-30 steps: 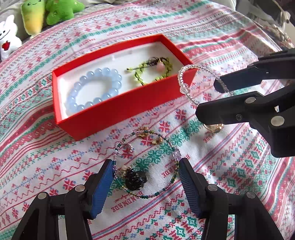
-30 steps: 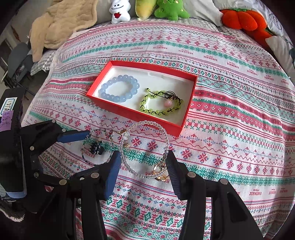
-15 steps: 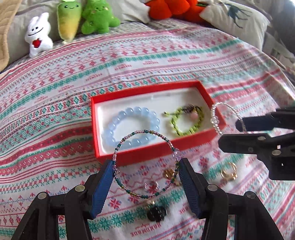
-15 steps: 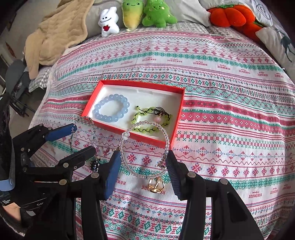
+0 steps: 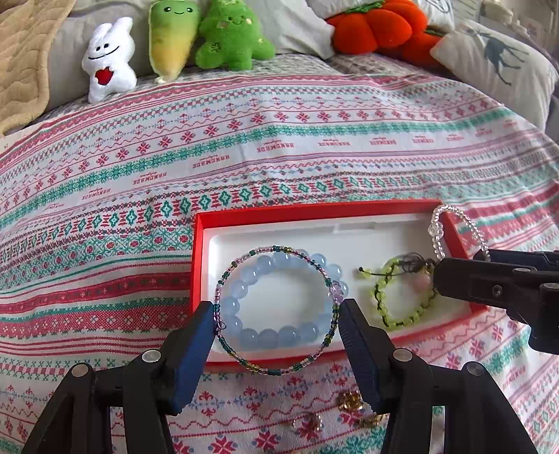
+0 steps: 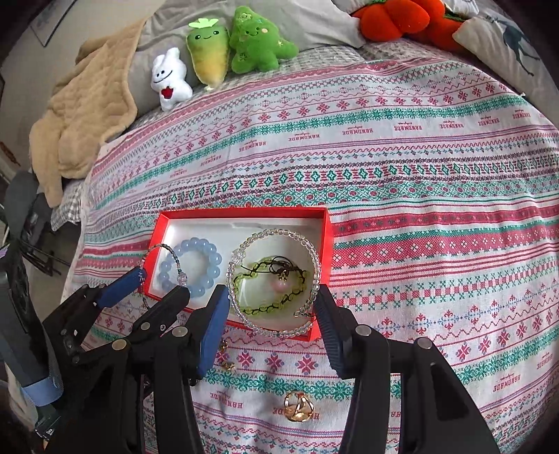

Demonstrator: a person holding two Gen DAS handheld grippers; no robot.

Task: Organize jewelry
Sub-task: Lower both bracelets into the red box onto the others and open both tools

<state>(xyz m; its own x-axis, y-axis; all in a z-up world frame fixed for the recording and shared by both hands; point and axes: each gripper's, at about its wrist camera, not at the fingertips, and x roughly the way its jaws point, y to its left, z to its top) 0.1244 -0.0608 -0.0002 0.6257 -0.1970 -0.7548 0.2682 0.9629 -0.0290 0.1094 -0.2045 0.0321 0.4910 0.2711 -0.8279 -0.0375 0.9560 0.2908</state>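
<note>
My left gripper [image 5: 276, 328] is shut on a teal and purple seed-bead bangle [image 5: 241, 361], held above the near-left part of the red box [image 5: 265, 212]. My right gripper [image 6: 272, 307] is shut on a clear bead bangle [image 6: 316, 260], held above the box's right half. In the box lie a light blue bead bracelet [image 5: 284, 337] and a green braided bracelet [image 5: 405, 319] with a pink bead. In the left wrist view the right gripper [image 5: 489, 276] comes in from the right with the clear bangle [image 5: 436, 230].
A gold ring [image 6: 298, 407] and small gold earrings [image 5: 349, 400] lie on the patterned cloth [image 6: 419, 174] in front of the box. Plush toys [image 5: 108, 59] and an orange pumpkin cushion [image 5: 370, 28] line the back. A beige blanket [image 6: 80, 115] lies at back left.
Both grippers have lifted their bangles off the cloth and moved forward over the red box. The black charm near the left gripper has dropped out of view.
</note>
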